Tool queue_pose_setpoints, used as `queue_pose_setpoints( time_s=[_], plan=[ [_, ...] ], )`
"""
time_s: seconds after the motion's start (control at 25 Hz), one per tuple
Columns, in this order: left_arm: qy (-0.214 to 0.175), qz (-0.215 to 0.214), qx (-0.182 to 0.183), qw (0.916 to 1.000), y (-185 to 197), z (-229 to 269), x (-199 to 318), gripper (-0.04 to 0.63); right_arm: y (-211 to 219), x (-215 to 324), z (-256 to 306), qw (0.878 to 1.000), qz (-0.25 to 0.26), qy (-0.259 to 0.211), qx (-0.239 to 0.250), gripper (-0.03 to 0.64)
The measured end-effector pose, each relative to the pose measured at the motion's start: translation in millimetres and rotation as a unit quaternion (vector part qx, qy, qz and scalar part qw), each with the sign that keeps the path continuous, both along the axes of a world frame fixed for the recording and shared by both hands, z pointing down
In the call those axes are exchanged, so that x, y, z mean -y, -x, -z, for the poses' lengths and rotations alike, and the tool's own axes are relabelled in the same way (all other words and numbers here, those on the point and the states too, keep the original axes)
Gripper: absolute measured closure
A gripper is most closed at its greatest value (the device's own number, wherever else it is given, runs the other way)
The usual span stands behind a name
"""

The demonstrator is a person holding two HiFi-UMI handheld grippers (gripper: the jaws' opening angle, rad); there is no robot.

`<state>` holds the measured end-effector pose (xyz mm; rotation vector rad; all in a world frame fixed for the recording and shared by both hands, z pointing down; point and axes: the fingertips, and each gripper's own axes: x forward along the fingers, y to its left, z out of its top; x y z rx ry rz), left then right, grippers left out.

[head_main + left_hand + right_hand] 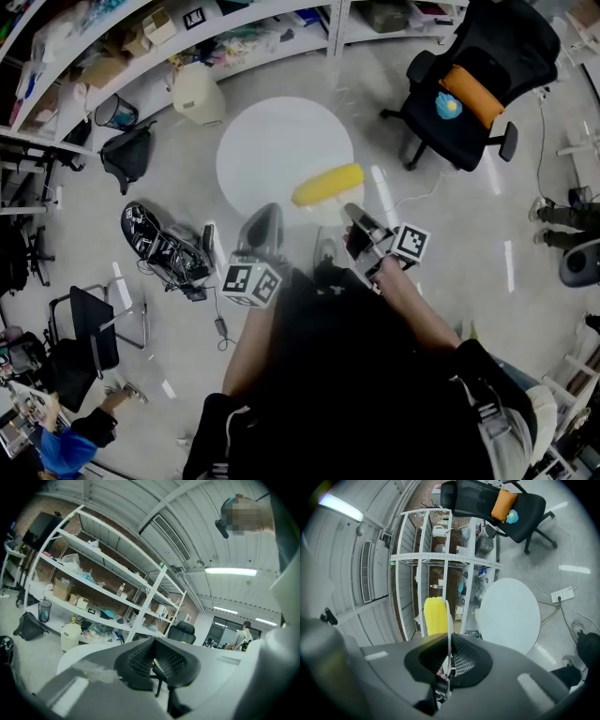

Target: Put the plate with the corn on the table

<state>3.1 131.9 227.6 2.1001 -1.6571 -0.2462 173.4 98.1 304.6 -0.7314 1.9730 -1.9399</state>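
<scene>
Right gripper (449, 657) is clenched on the plate (449, 620) rim, held flat, probably so the corn (435, 616) doesn't roll off. The plate is in the air, not set down, with the table (281, 150) at 12 o'clock. Left gripper (153, 657) is closed on nothing at 9 o'clock of the right one, likely a spare.

Hidden between right gripper (448, 641) pads, just below corn (435, 616): lower rim of plate (448, 618). Blurred in head view, under corn, nearly lost against table (272, 141).
</scene>
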Motion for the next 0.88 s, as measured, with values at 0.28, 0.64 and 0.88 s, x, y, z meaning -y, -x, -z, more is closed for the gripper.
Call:
queue_pose_setpoints(
  time_s=[0.28,0.64,0.88],
  plan=[
    [0.001,0.014,0.002,0.9999,10,-2,13,0.589,6,17,-7,1.0,0.011,0.002,0.002,0.592],
    [0.005,-0.002,0.002,1.0,29,-13,47,0.589,17,44,-23,1.0,0.004,-0.002,0.007,0.592],
    [0.01,-0.012,-0.006,0.9999,39,-27,73,0.589,22,64,-40,1.0,0.0,-0.009,0.004,0.592]
  ],
)
